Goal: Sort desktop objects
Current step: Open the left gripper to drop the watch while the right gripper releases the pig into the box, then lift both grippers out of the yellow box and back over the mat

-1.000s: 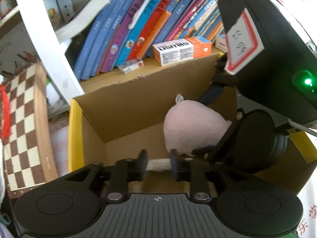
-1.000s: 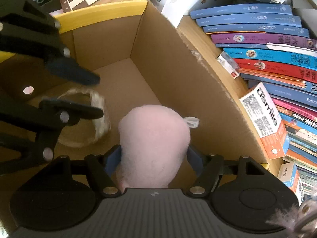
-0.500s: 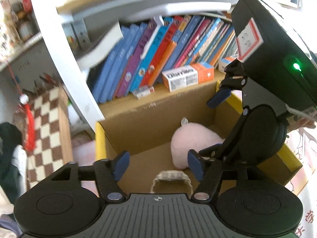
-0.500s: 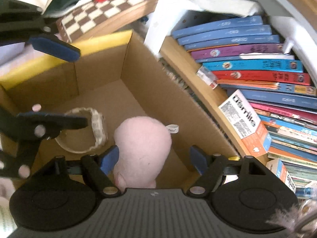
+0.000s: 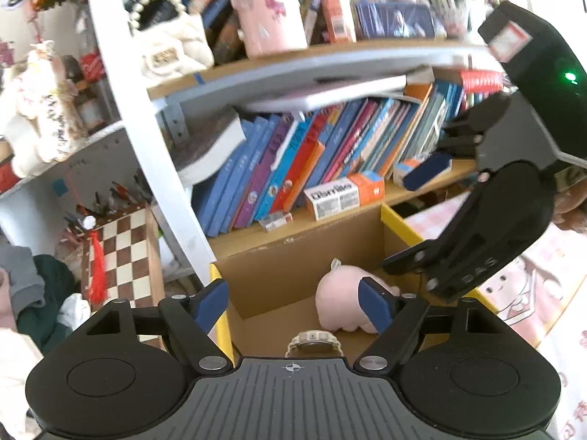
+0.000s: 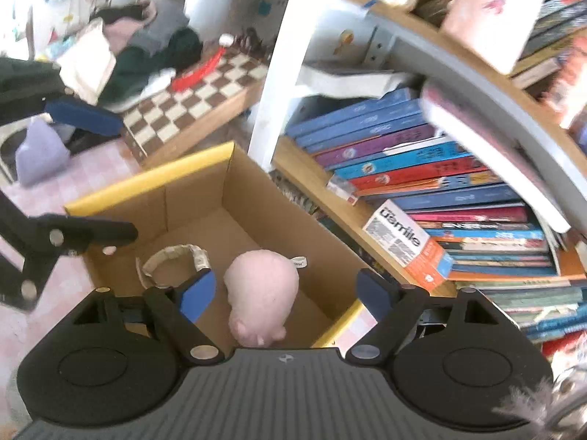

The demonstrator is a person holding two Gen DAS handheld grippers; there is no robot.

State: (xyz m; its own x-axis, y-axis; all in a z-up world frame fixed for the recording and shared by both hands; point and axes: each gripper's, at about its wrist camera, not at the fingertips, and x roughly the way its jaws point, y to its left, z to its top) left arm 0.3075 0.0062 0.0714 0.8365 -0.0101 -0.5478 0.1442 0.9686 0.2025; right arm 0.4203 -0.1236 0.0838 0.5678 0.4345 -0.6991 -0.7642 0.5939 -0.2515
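A pink plush toy (image 6: 262, 295) lies on the floor of an open cardboard box (image 6: 220, 190) with yellow rims. A cream wristwatch (image 6: 176, 258) lies beside it in the box. Both also show in the left wrist view, the plush (image 5: 341, 302) and the watch (image 5: 312, 343). My left gripper (image 5: 293, 302) is open and empty above the box's near side. My right gripper (image 6: 282, 293) is open and empty above the plush, not touching it. Each gripper shows in the other's view: the right (image 5: 488, 220), the left (image 6: 47, 183).
A wooden shelf with a row of leaning books (image 5: 312, 168) and a white and orange carton (image 5: 345, 194) stands right behind the box. A chessboard (image 5: 124, 253) leans to the left. Clothes (image 6: 146, 51) are piled beyond it. A white shelf post (image 5: 154, 139) rises at the box corner.
Both grippers opened, let go of the watch and the plush in the box, and rose up and back. The plush and watch now lie free in the box.
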